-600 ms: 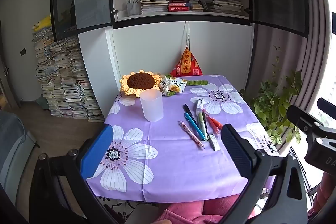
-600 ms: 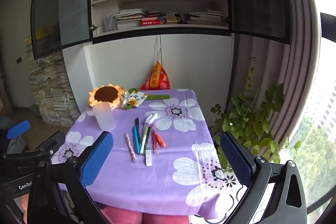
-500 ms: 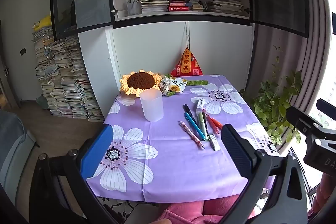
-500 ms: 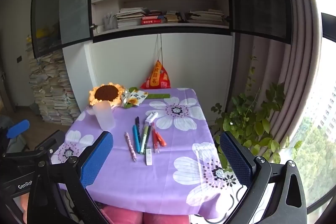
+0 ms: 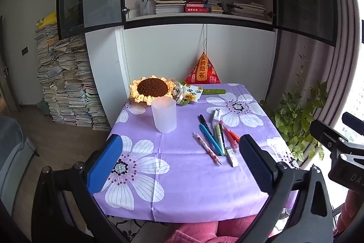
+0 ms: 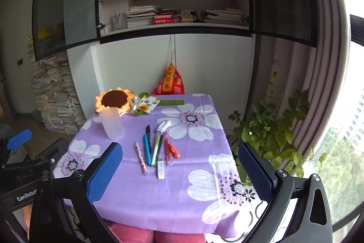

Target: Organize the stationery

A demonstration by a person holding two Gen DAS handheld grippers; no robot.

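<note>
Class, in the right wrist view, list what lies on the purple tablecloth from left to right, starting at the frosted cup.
Frosted cup → pink patterned pen → blue pen → light green pen → orange marker.

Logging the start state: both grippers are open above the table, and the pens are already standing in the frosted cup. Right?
Not quite. The pens are not in the frosted cup; they lie loose on the purple tablecloth beside it, as the left wrist view shows. The left gripper and right gripper are open.
</note>
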